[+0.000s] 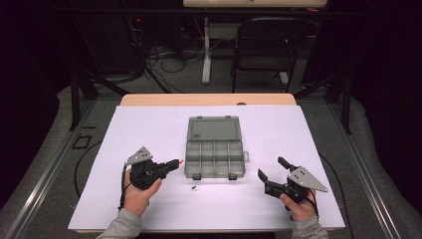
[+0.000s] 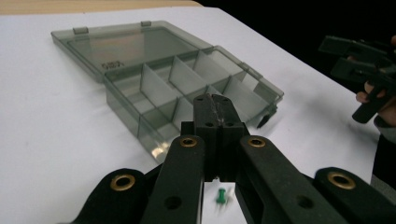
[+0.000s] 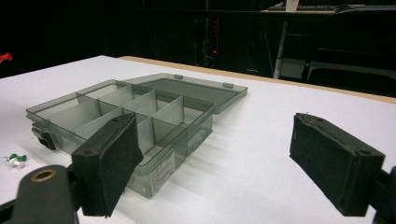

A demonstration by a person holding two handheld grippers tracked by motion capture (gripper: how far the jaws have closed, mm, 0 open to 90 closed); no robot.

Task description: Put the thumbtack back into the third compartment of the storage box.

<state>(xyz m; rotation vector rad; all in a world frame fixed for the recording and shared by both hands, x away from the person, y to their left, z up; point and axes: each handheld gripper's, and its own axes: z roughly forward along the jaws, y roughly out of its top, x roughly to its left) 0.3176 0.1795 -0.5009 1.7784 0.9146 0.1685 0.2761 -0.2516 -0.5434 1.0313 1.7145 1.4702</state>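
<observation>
A smoky clear organizer box [image 1: 215, 158] lies open mid-table, its lid [image 1: 214, 128] flat on the far side and its several compartments looking empty. It also appears in the left gripper view [image 2: 154, 93] and the right gripper view [image 3: 116, 109]. My left gripper [image 1: 174, 163] hovers just left of the box, shut on a small red pushpin [image 1: 181, 162] whose red tip [image 3: 4, 57] pokes in at the edge. Its jaws [image 2: 215, 100] are pressed together. A green pushpin [image 1: 194, 187] [image 2: 222, 196] [image 3: 16, 160] lies on the sheet before the box. My right gripper [image 1: 271, 168] [image 3: 224, 158] stands open and empty, right of the box.
A white sheet [image 1: 149, 129] covers the wooden table [image 1: 149, 99]. A dark chair [image 1: 268, 45] and a table leg with cables [image 1: 206, 50] stand beyond the far edge. The other hand's gripper [image 2: 359, 60] shows at the right of the left gripper view.
</observation>
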